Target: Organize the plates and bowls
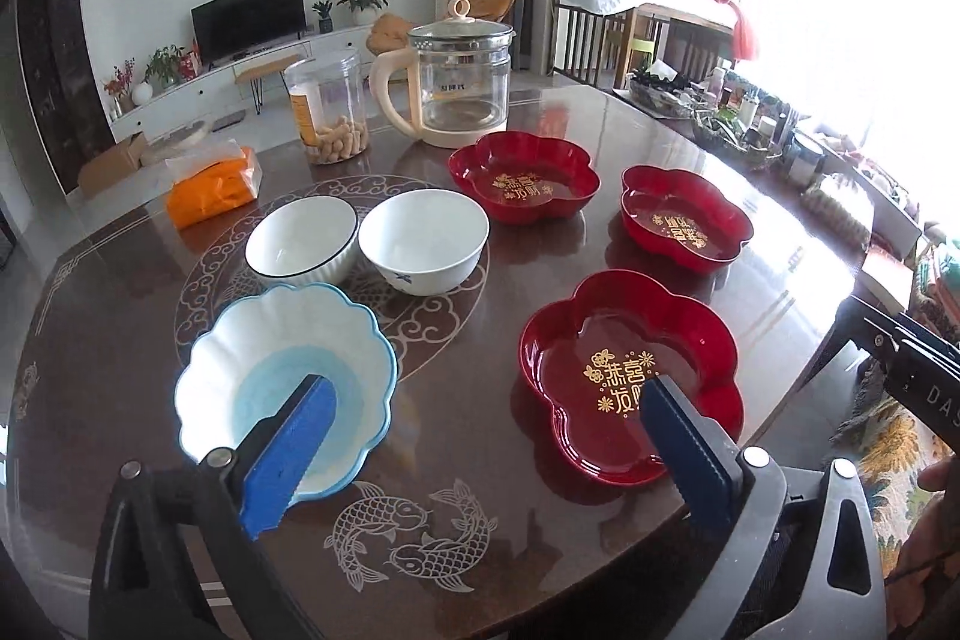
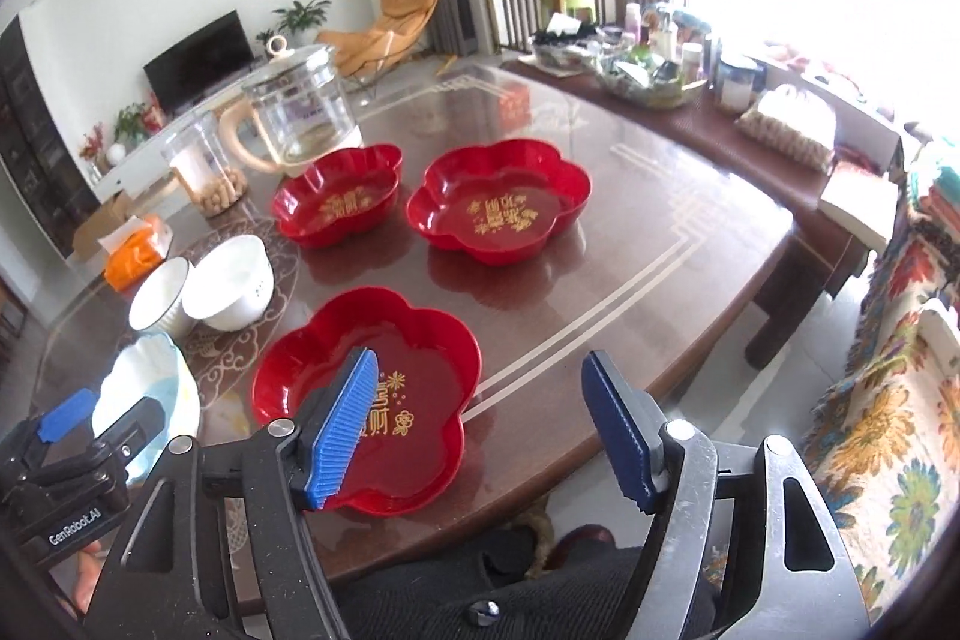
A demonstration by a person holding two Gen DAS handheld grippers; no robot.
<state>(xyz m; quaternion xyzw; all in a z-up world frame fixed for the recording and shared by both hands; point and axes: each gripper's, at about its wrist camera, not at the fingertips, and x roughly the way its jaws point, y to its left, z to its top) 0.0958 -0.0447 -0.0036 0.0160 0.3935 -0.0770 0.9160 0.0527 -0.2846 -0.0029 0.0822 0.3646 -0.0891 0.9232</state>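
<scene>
Koi-patterned glossy brown table (image 1: 540, 550), glass kettle (image 1: 459, 82), television (image 1: 249, 13), floral sofa (image 2: 888, 430)

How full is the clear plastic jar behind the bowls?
Nearly empty: the clear plastic jar holds only a shallow layer of peanuts at its bottom.

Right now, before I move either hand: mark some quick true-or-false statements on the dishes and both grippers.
1. Three red flower-shaped plates lie apart on the table. True.
2. The left gripper grips the scalloped blue bowl. False: its jaws stand open, holding nothing.
3. The two white bowls are stacked. False: they stand side by side.
4. The right gripper is open and empty. True.
5. The glass kettle stands behind the plates. True.
</scene>
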